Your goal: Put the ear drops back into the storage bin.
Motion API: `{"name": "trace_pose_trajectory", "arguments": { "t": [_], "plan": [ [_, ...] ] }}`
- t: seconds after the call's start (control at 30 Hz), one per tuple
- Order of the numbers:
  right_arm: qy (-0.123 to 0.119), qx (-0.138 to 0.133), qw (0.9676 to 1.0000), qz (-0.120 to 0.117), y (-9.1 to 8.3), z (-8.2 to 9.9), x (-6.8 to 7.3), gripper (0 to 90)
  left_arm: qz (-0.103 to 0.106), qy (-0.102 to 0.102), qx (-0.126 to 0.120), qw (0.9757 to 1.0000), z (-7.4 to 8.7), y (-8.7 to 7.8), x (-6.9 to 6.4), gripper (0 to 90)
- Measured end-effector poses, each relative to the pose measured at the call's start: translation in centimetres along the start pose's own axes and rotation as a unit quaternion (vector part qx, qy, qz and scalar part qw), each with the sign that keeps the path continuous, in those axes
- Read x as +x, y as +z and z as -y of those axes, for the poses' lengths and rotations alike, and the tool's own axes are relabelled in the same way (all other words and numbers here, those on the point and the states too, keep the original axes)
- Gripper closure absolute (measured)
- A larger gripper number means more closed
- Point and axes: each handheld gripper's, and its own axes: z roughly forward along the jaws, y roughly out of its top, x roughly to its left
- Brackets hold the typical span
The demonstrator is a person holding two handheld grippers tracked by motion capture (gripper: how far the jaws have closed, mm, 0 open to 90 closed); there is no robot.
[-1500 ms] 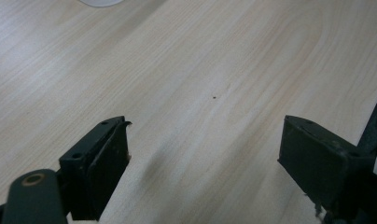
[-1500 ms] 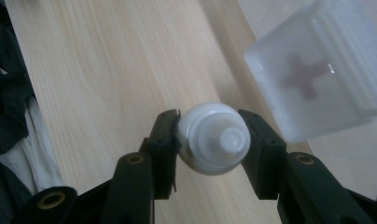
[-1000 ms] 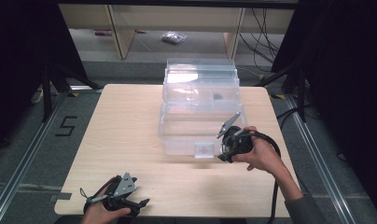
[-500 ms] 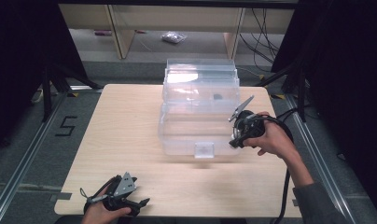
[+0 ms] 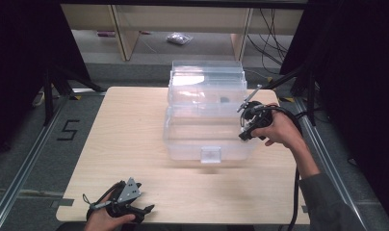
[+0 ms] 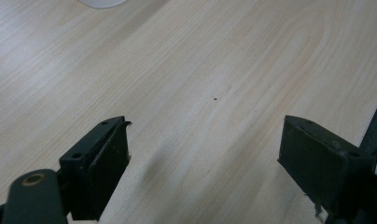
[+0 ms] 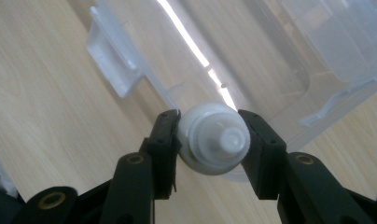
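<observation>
The round plastic bottle (image 7: 213, 138) with a nozzle cap is plain white, caught between the matte black right tongs (image 7: 210, 140), whose pivots show brass-coloured rivets. The lidded plastic storage box (image 5: 207, 115) is clear and colourless, its latch milky, on a pale wood-grain desk (image 5: 115, 125); the left tongs (image 6: 200, 158) are black too

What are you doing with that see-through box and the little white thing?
A person is working at a wooden table with a gripper in each hand. The right gripper is shut on a small round white object, something like a cap, and holds it at the right edge of the clear plastic box. The left gripper rests open over the table near the person, holding nothing.
</observation>
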Motion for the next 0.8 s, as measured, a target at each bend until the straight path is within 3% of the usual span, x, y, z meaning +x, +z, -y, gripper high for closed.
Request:
{"name": "trace_pose_trajectory", "arguments": {
  "t": [0.17, 0.2, 0.3, 0.47, 0.67, 0.7, 0.8],
  "plan": [
    [0.014, 0.013, 0.9998, -0.001, 0.8, -0.5, -1.1, 60.3, 0.001, 0.001, 0.002, 1.0, 0.0, 0.0, 0.0, 15.4],
    [0.011, 0.014, 0.9998, 0.002, 1.0, -0.6, -1.4, 60.2, 0.006, -0.009, 0.002, 0.9999, 0.1, 0.1, -0.1, 15.4],
    [0.025, 0.02, 0.9995, 0.002, 1.4, -0.7, -2.0, 60.2, 0.003, -0.005, 0.003, 1.0, 0.0, 0.1, -0.1, 15.4],
    [0.03, 0.025, 0.9992, -0.001, 2.6, -1.0, -2.8, 60.3, 0.002, 0.002, 0.004, 1.0, 0.0, 0.1, 0.0, 15.4],
    [0.039, 0.041, 0.9984, -0.004, 4.2, -1.4, -3.3, 60.2, 0.001, 0.002, 0.004, 1.0, 0.0, 0.1, 0.0, 15.4],
    [0.033, 0.04, 0.9987, -0.004, 4.4, -1.4, -3.4, 60.2, 0.001, 0.002, 0.004, 1.0, 0.0, 0.1, 0.0, 15.4],
    [0.048, 0.044, 0.9979, -0.008, 5.3, -1.6, -3.6, 60.2, 0.0, 0.003, 0.006, 1.0, 0.1, 0.1, 0.0, 15.4]
  ]
}}
